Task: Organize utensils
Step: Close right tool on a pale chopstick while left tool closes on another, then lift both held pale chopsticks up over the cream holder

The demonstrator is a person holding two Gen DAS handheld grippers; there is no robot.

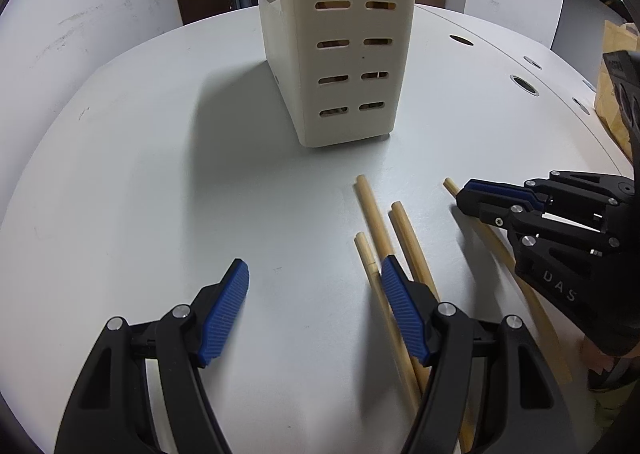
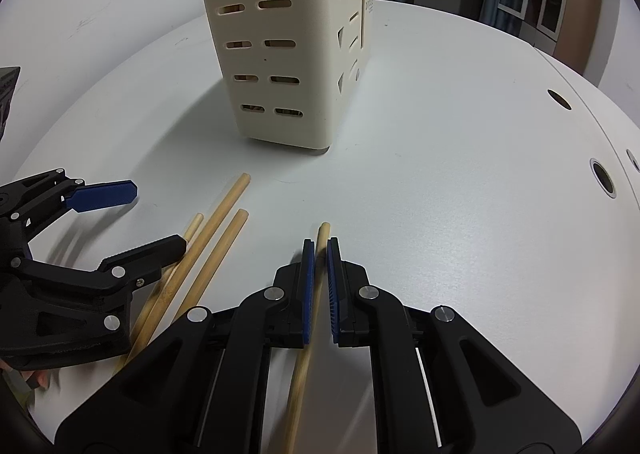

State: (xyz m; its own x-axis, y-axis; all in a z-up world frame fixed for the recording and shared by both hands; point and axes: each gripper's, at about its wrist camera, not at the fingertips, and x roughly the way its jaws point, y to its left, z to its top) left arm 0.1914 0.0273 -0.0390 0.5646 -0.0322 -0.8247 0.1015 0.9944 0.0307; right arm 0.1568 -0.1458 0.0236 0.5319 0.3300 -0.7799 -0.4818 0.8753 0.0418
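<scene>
A cream slotted utensil holder (image 1: 348,54) stands upright on the white round table (image 1: 160,182); it also shows in the right wrist view (image 2: 280,46). Three wooden chopsticks (image 1: 380,222) lie side by side in front of it, also in the right wrist view (image 2: 216,238). My left gripper (image 1: 314,274) is open, its right finger resting over these chopsticks. My right gripper (image 2: 320,250) is shut on a fourth chopstick (image 2: 322,232), whose tip pokes out past the pads. The right gripper also shows in the left wrist view (image 1: 466,192).
Round holes (image 1: 524,84) run along the table's right side, also in the right wrist view (image 2: 602,176). A brown box (image 1: 616,66) sits at the far right edge. White panels and dark cabinets stand behind the table.
</scene>
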